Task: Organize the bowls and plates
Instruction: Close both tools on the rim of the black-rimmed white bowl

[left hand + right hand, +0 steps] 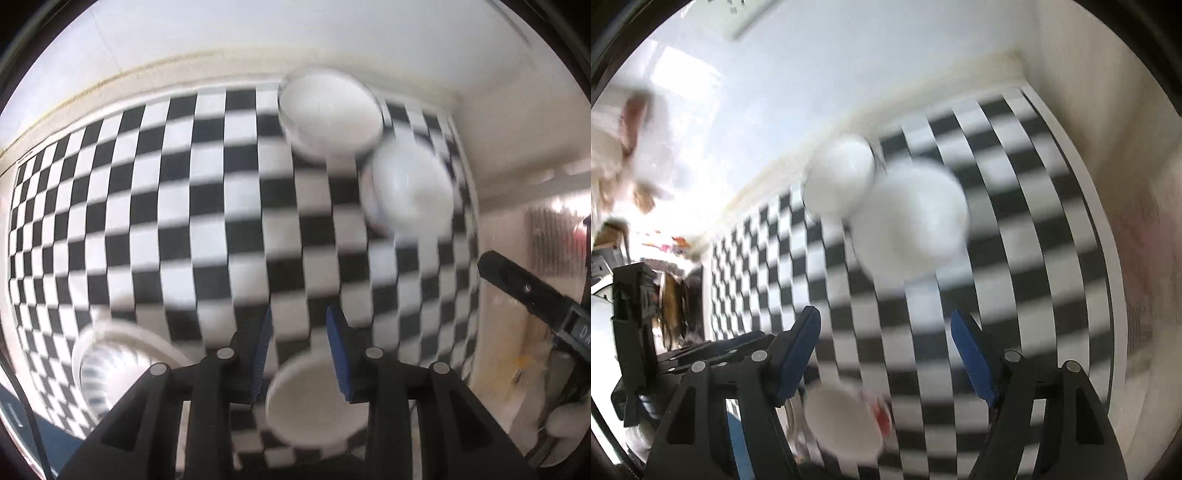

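Checkered tabletop (184, 192) carries white dishes (328, 114) scattered in the upper right and lower frame, unstacked, while the left gripper (299, 354) fingers stand narrow and empty and the right gripper (886, 358) fingers wide and empty, so most sorting looks left.

Blur is smearing the two white dishes (886, 206) sitting on the checkered cloth (1015, 229), the left gripper (299, 350) is hiding part of a white bowl (306, 402), and the picture's edge is cutting off its body.
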A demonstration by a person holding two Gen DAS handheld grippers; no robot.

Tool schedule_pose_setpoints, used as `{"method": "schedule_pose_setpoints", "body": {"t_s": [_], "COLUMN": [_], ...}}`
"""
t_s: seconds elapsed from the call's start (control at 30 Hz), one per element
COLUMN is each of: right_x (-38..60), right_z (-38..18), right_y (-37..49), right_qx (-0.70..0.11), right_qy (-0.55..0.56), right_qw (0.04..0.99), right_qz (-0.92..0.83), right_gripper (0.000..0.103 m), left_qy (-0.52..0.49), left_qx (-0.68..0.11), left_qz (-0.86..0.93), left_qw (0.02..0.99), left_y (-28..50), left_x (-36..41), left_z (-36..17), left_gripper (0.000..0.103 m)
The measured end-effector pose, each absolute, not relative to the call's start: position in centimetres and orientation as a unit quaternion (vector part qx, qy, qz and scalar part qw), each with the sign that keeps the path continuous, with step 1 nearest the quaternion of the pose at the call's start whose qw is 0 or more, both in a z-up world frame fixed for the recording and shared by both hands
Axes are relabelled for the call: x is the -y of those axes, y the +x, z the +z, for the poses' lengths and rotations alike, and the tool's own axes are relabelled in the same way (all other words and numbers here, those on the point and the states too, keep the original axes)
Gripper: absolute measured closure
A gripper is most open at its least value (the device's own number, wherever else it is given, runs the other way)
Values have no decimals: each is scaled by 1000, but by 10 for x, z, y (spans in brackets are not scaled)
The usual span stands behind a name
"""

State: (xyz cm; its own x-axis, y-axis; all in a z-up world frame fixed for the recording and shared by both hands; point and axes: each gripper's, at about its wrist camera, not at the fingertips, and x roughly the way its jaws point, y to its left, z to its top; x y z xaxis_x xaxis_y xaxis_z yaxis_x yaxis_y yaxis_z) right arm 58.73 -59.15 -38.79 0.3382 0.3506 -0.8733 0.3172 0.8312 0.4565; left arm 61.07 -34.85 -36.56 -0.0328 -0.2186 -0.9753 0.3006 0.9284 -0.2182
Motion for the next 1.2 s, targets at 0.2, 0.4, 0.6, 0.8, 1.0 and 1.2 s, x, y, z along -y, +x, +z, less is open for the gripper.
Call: {"method": "schedule_pose_setpoints", "body": {"t_s": [0.2,0.4,0.6,0.8,1.0,1.2], "right_x": [599,603,602,592,590,586], "right_z": [-397,-438,-476,-502,-512,-513], "right_y": [680,753,780,781,780,780], "right_qx": [-588,-626,-649,-666,-674,-677], "right_qy": [266,251,270,277,265,255], "right_qw": [763,737,711,691,689,690], "right_qz": [34,33,38,42,32,25], "right_gripper": [27,28,40,76,91,94], "left_qy": [-32,-31,8,22,18,25], "left_qx": [-696,-717,-730,-735,-732,-721], "left_qz": [-161,-148,-148,-156,-169,-168], "left_qw": [699,681,667,659,659,671], "left_y": [697,757,784,783,782,779], "left_x": [359,385,403,411,412,425], "left_z": [-382,-415,-446,-460,-463,-459], "left_gripper": [74,74,75,75,89,89]}}
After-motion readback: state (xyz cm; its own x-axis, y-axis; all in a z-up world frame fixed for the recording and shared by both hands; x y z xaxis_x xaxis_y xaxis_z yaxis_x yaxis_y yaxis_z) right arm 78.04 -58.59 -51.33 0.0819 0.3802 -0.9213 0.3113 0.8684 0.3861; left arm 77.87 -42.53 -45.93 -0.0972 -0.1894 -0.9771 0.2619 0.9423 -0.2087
